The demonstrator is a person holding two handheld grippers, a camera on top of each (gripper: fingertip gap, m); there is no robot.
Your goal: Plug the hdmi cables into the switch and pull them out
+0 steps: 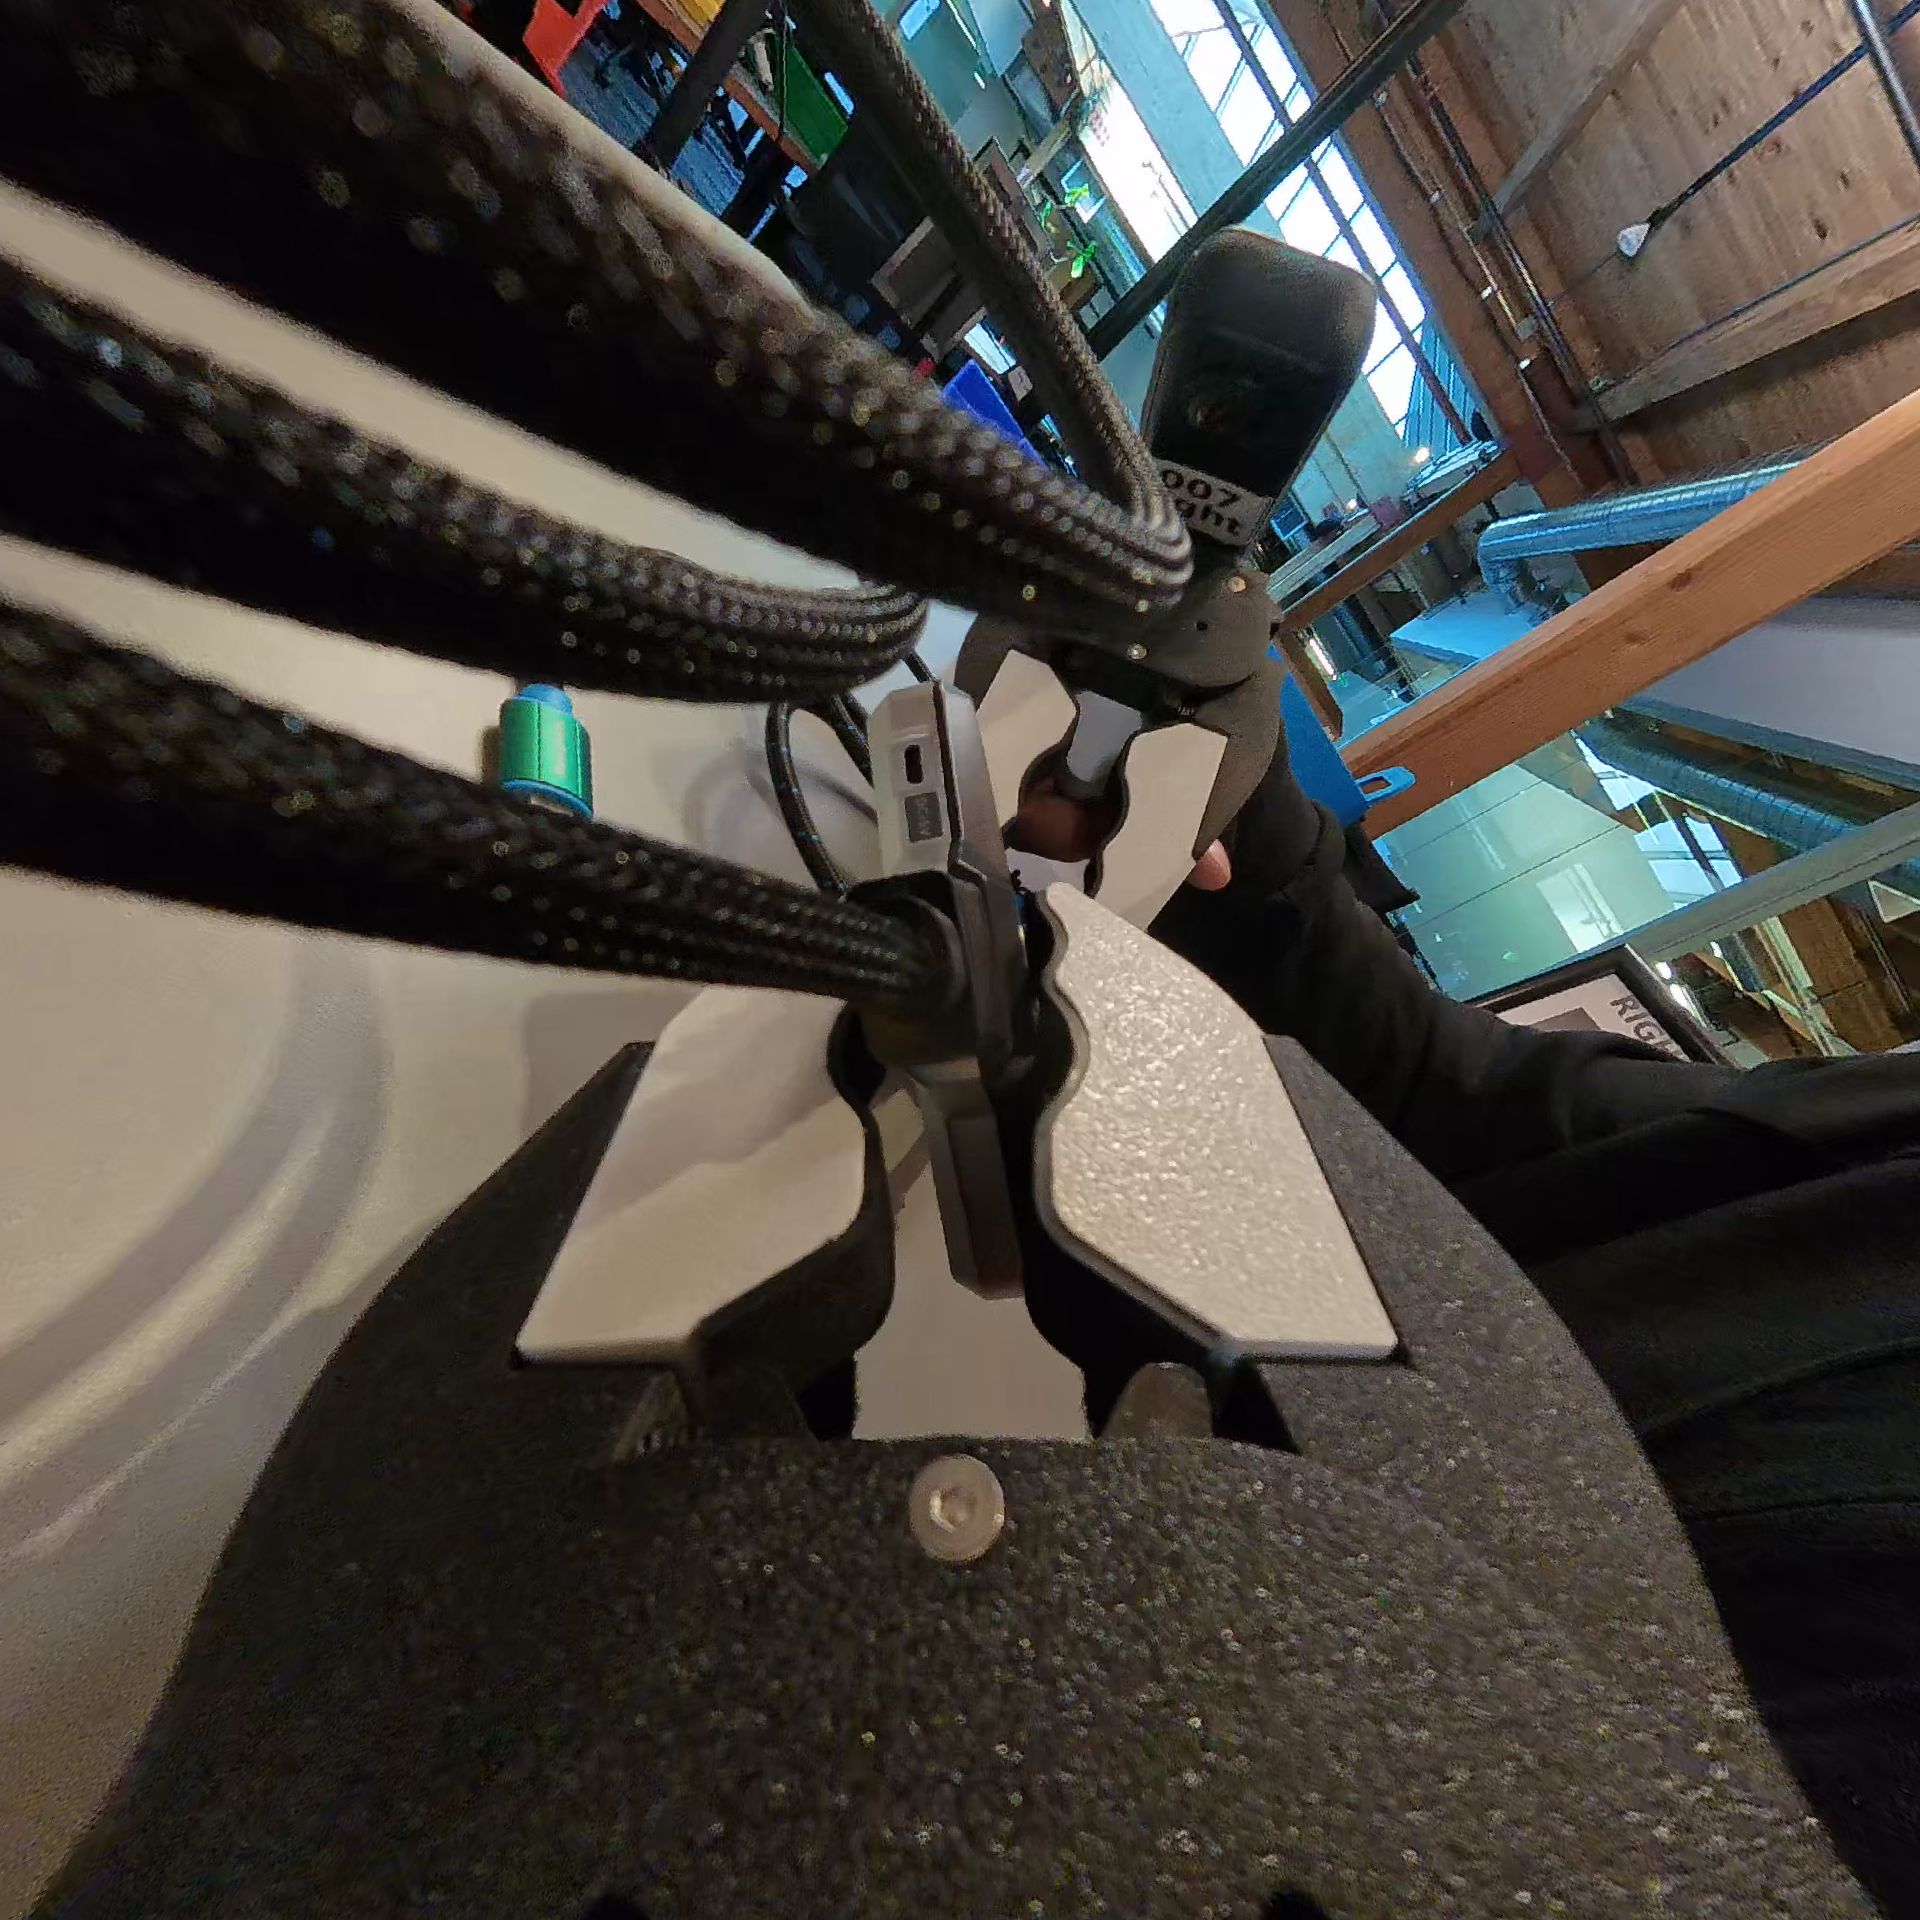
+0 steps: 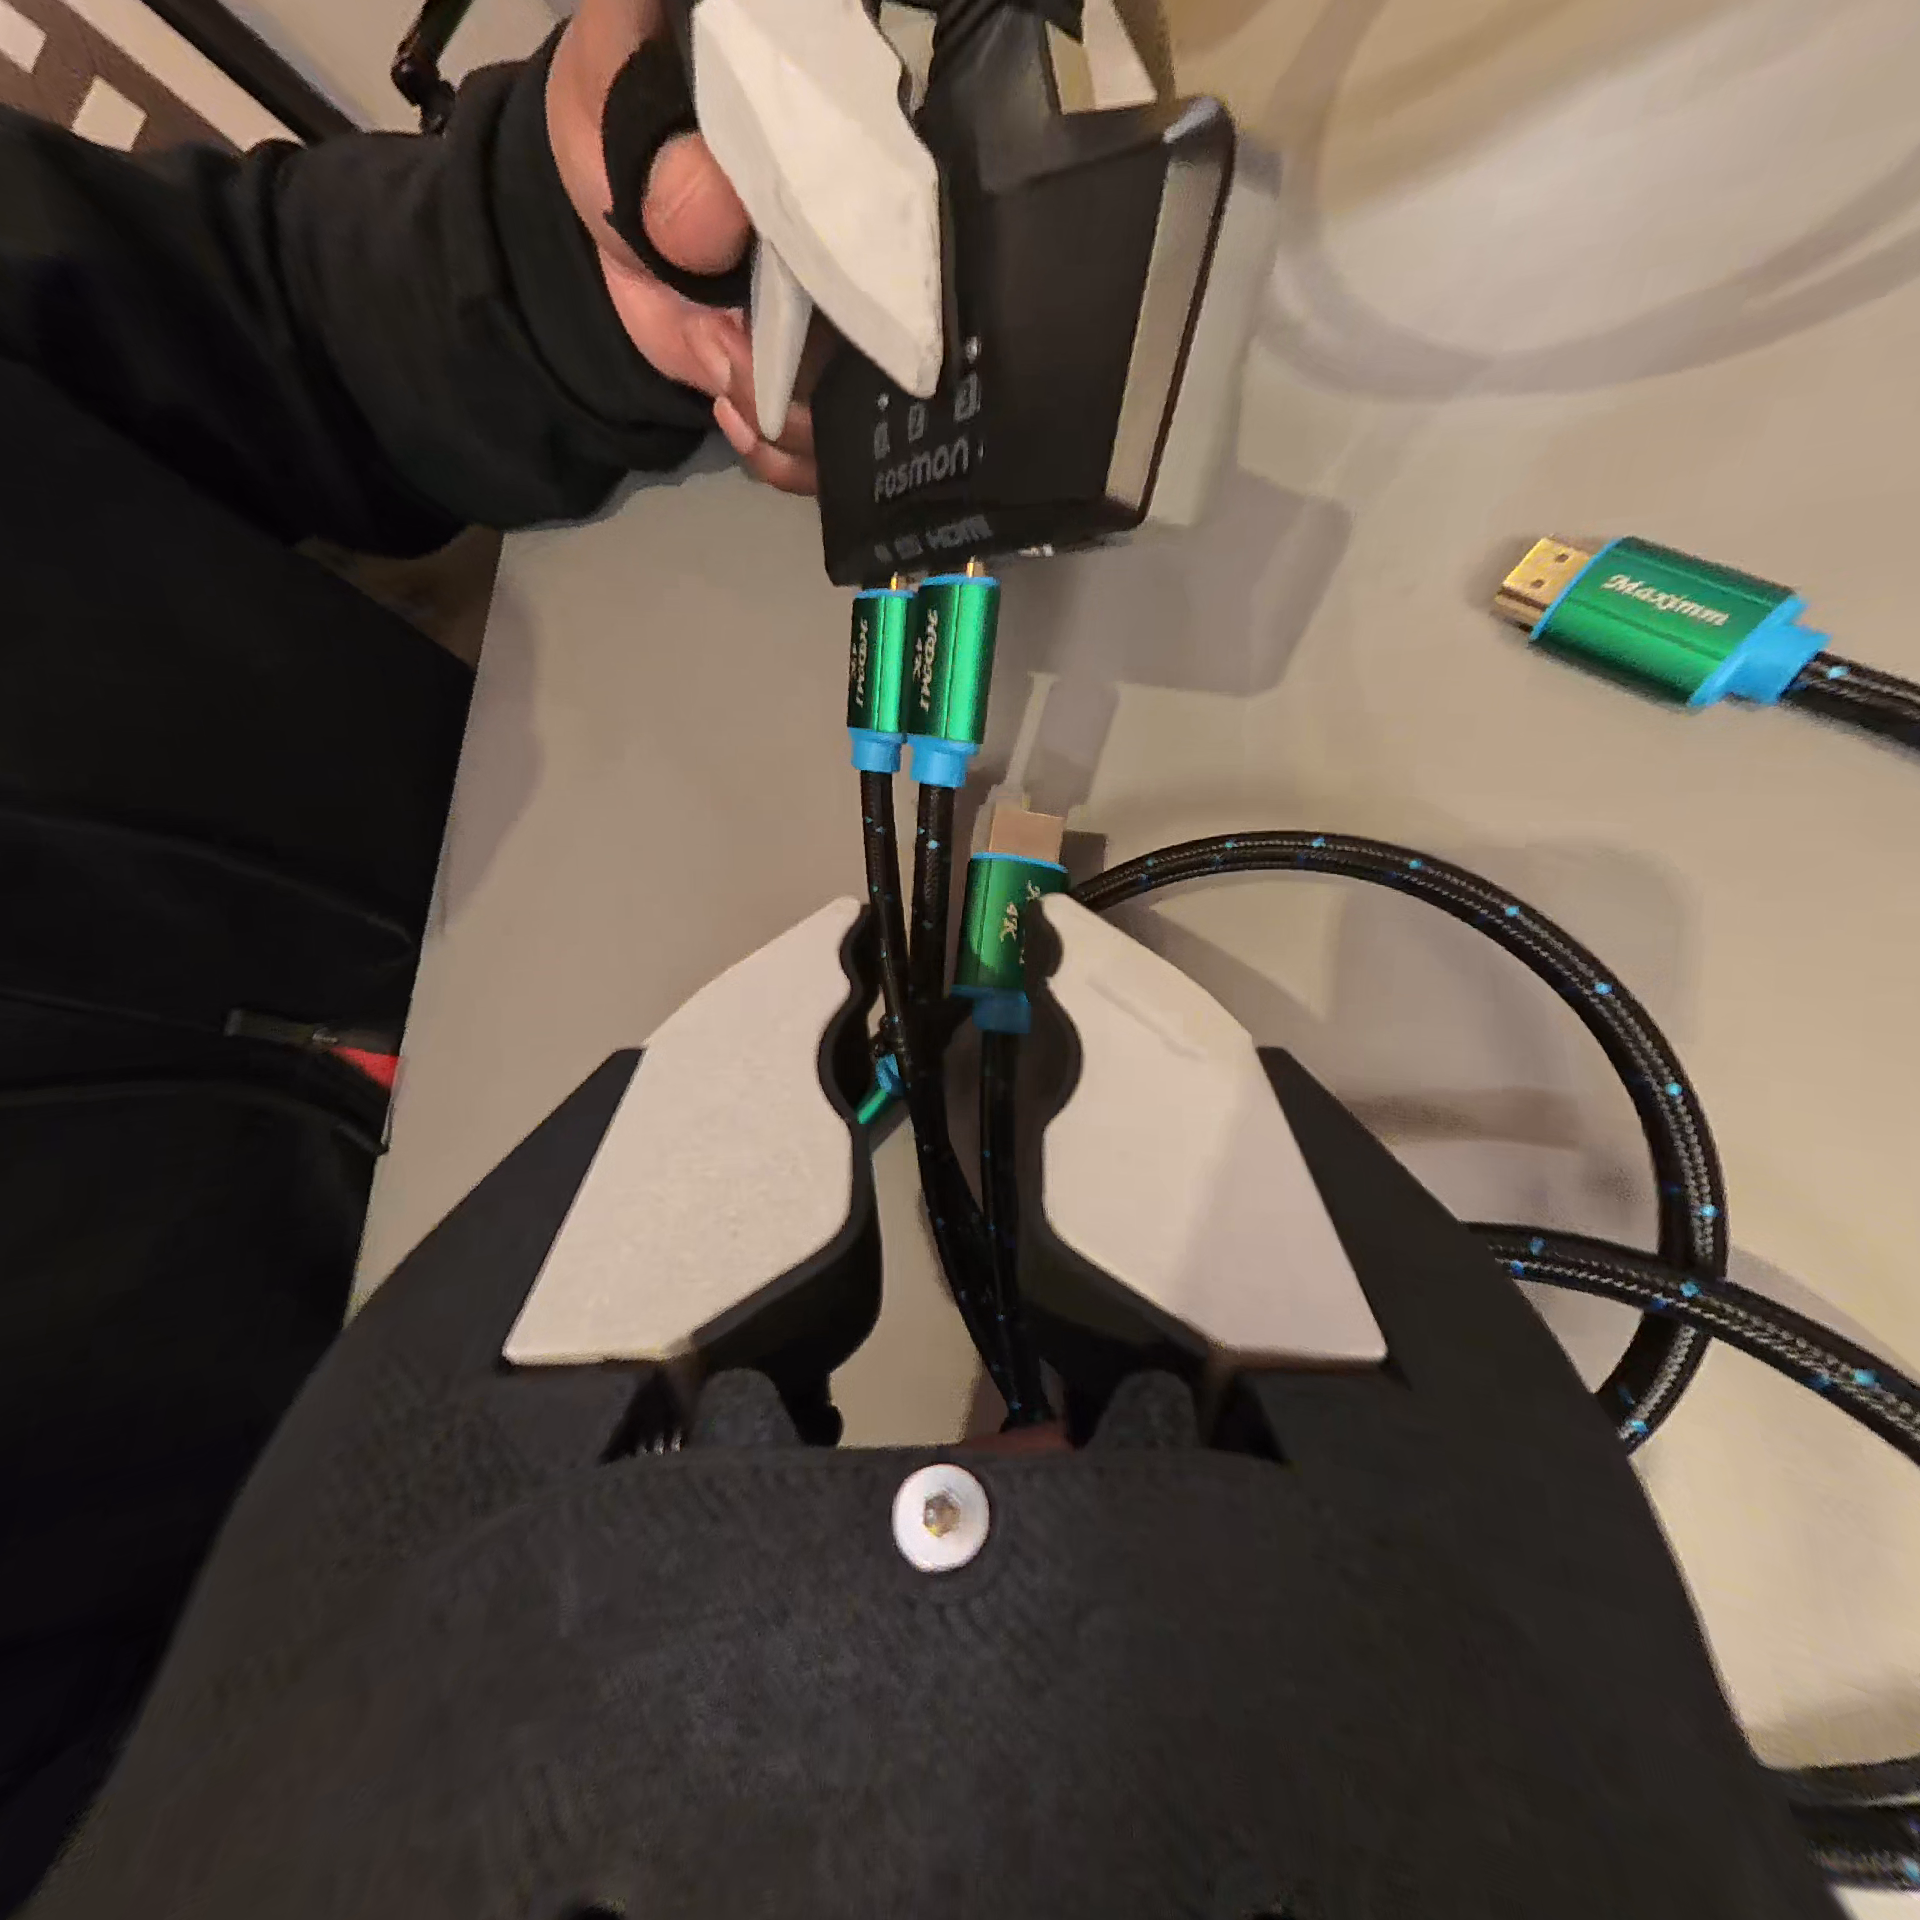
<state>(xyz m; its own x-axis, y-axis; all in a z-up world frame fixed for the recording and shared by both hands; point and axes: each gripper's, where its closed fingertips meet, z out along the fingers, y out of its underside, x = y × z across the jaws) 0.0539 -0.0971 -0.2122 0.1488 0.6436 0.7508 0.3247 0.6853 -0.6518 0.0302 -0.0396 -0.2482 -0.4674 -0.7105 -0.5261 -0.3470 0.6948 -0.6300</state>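
Observation:
My left gripper [image 1: 977, 997] is shut on the black switch [image 1: 935, 790] and holds it edge-on above the table; its white finger [image 2: 831, 208] shows at the top of the right wrist view. The switch [image 2: 1018, 364] has two green HDMI plugs [image 2: 920, 665] seated side by side in its near edge. My right gripper [image 2: 956, 920] is shut on a third green plug [image 2: 1008, 935], gold tip aimed at the switch a short gap below it. The two plugged cables run back between its fingers. The right gripper also shows far off in the left wrist view [image 1: 1101, 821].
Another green HDMI plug [image 2: 1662, 623] lies loose on the pale table [image 2: 1403, 416] at the right, and shows upright-looking in the left wrist view [image 1: 545, 753]. A braided cable loop [image 2: 1621, 1039] curls at the right. Thick braided cables [image 1: 520, 582] cross close to the left camera. A person's dark sleeve [image 2: 260, 312] fills the left. The tips of one gripper are about 8 cm away from the tips of the other.

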